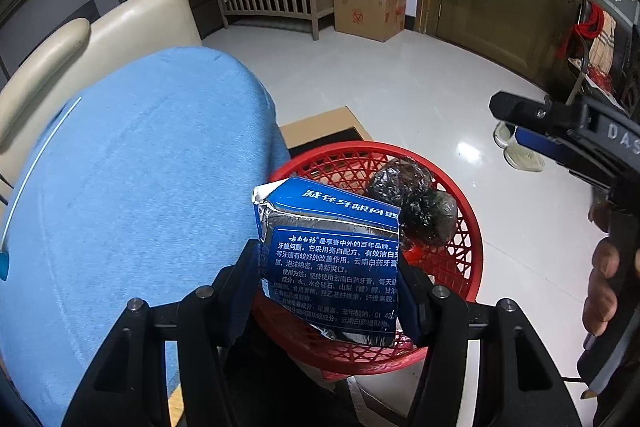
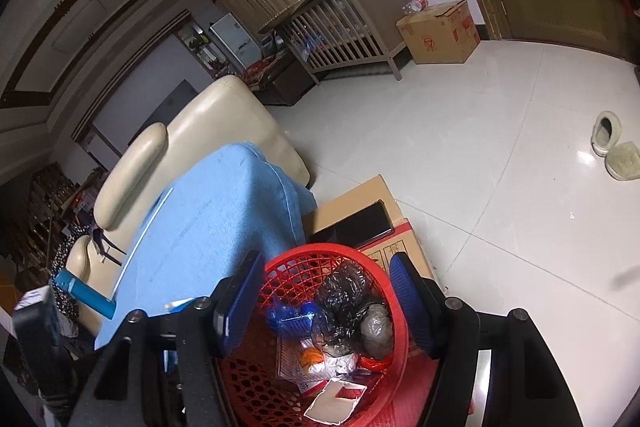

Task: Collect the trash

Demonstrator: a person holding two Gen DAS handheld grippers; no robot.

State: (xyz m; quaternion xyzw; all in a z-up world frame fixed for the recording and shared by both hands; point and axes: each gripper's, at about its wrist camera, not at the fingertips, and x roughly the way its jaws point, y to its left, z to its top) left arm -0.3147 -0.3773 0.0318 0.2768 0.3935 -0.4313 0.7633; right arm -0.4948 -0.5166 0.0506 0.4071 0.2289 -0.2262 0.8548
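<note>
My left gripper (image 1: 330,269) is shut on a torn blue toothpaste box (image 1: 332,259) with a silver lining, held over the red mesh basket (image 1: 460,259). Crumpled dark plastic wrap (image 1: 416,203) lies in the basket. In the right wrist view my right gripper (image 2: 324,291) is open and empty, hovering above the same basket (image 2: 288,275), which holds black plastic wrap (image 2: 344,291), a clear plastic tray (image 2: 296,351), paper scraps and blue bits. The right gripper also shows in the left wrist view at the right edge (image 1: 520,123).
A blue cloth-covered surface (image 1: 132,187) lies left of the basket, with a blue tube (image 2: 84,293) at its far end. A cream sofa (image 2: 224,115), flat cardboard (image 2: 360,199), a cardboard box (image 1: 370,11), a crib and slippers (image 2: 612,147) stand on the white tile floor.
</note>
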